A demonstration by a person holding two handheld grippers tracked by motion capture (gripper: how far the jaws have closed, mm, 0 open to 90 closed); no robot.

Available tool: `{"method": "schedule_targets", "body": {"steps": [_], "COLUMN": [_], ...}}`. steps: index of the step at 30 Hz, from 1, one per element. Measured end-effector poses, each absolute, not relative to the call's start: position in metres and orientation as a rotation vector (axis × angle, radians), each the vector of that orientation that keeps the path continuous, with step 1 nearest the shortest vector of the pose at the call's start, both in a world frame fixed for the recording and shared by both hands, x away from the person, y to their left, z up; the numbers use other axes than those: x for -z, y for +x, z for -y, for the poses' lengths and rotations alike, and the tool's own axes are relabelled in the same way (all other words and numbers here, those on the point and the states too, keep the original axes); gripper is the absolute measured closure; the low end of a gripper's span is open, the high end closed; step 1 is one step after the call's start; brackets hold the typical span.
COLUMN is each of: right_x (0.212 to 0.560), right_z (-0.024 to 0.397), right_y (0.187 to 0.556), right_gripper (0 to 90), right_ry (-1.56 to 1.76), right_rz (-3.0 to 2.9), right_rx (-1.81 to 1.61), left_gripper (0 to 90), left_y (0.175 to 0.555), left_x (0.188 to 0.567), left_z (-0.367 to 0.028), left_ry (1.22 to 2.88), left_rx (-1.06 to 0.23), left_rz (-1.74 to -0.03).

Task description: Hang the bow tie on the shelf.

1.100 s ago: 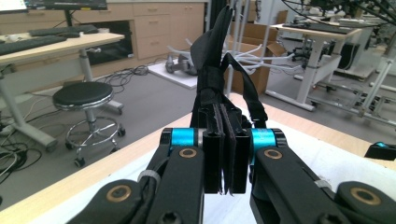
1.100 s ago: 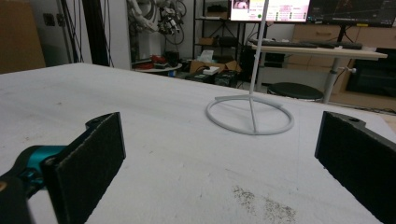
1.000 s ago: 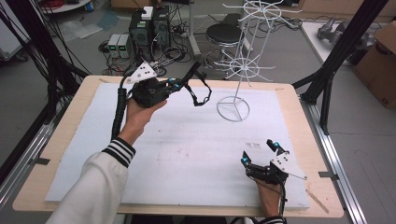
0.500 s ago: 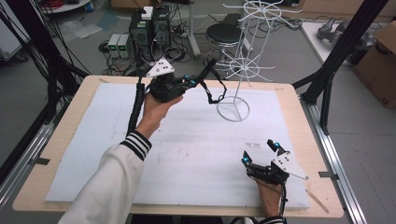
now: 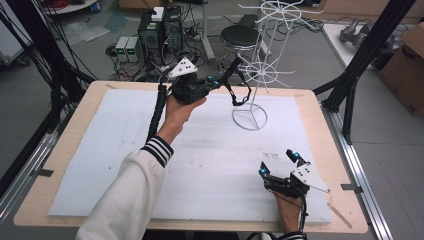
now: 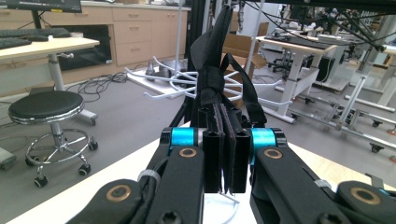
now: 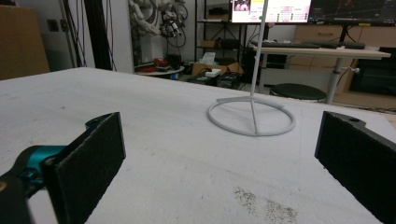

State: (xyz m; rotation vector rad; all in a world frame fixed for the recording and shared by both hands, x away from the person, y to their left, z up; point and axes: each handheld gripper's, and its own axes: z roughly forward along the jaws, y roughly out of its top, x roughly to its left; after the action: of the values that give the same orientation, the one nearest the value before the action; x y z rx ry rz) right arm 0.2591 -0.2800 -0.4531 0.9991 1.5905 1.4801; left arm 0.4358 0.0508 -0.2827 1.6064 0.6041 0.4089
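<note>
On one table point(image 5: 75, 150), one white rack point(image 5: 260, 75), one strap point(image 5: 240, 90), two grippers.

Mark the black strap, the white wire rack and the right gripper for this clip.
black strap point(image 5: 241, 92), high view, on the loop hanging from the left gripper's shut jaws.
white wire rack point(image 5: 249, 118), high view, on its ring base.
right gripper point(image 5: 280, 162), high view, midway between its open fingertips.

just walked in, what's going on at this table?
A person works two handheld grippers over a white-covered table. The left gripper is shut on a black strap, held up beside the white wire rack, level with its lower ring of prongs; the strap isn't hung on a prong yet. The right gripper rests open at the near right edge, holding nothing.
</note>
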Motion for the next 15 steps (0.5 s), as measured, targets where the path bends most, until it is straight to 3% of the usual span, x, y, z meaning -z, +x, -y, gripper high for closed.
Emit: {"method": "schedule_targets", "body": {"steps": [15], "right_x": [0.453], "right_z": [0.281], "right_y": [0.259], "right_gripper": [0.6], "right_ry": [1.009], "right_rz": [-1.587], "right_rx": [-1.488], "left_gripper": [87.2], "left_y": [0.453], "left_x": [0.3], "left_z": [-0.03], "left_ry": [1.63], "left_rx": [-0.379], "left_rz": [-0.634]}}
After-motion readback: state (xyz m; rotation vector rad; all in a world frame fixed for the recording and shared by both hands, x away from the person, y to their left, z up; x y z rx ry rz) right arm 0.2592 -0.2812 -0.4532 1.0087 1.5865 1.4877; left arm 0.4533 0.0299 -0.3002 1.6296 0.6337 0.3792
